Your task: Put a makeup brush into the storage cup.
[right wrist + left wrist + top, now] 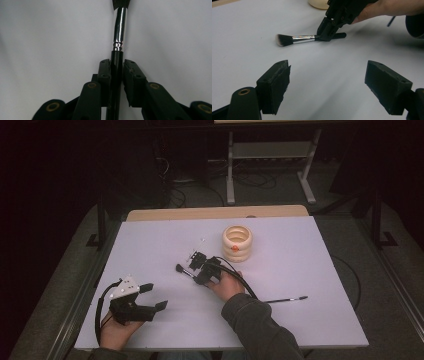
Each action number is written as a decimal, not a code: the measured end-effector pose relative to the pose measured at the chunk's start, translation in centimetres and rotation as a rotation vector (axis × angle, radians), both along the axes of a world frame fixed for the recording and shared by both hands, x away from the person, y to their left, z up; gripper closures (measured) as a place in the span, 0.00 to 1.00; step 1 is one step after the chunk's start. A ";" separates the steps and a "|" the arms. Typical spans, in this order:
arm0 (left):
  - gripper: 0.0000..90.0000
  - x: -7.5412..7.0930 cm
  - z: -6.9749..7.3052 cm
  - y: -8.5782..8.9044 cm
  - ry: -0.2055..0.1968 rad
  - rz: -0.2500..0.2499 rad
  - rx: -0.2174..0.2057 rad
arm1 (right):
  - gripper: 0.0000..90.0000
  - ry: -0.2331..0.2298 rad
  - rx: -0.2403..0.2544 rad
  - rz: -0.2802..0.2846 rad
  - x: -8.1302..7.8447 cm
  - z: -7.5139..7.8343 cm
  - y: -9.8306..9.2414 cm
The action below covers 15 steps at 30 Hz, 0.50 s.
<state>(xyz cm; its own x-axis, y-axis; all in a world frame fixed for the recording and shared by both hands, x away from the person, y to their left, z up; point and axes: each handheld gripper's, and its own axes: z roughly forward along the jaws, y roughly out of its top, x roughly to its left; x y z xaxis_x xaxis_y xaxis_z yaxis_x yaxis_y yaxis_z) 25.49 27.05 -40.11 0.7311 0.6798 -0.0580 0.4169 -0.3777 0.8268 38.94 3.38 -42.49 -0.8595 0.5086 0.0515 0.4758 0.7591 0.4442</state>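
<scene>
A makeup brush [184,270] with a black handle, a silver ferrule and a dark, white-tipped head lies flat on the white table [150,245], left of centre. My right gripper [196,268] reaches down to it from the right. In the right gripper view its two pads press on either side of the black handle [117,75], just behind the ferrule [119,27]. The left gripper view shows the brush [299,38] still lying on the table with the right gripper [328,37] on it. My left gripper [154,296] rests at the front left, open with nothing between its fingers [274,85].
A cream ringed holder [237,242] with an orange spot stands behind the right hand. A thin black brush [285,299] lies at the right front. Small white specks [202,240] dot the table behind the brush. A wooden strip [215,212] runs along the table's far edge.
</scene>
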 end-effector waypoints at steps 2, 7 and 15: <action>0.22 0.0 0.0 0.0 -0.001 -0.001 0.001 | 0.85 0.002 0.001 -0.005 0.0 0.0 0.0; 0.22 0.0 0.0 0.0 0.001 0.000 -0.002 | 0.87 0.017 0.012 -0.016 0.2 -0.1 -0.1; 0.22 0.0 0.0 -0.1 0.001 -0.004 0.004 | 0.87 0.021 -0.007 -0.020 0.2 0.0 0.1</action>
<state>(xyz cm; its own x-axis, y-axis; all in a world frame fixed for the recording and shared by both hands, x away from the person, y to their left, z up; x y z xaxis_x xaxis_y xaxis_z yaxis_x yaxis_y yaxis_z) 25.52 27.00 -40.12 0.7336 0.6773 -0.0558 0.4162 -0.3828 0.8248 39.13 3.50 -42.44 -0.8481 0.5258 0.0657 0.4998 0.7524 0.4291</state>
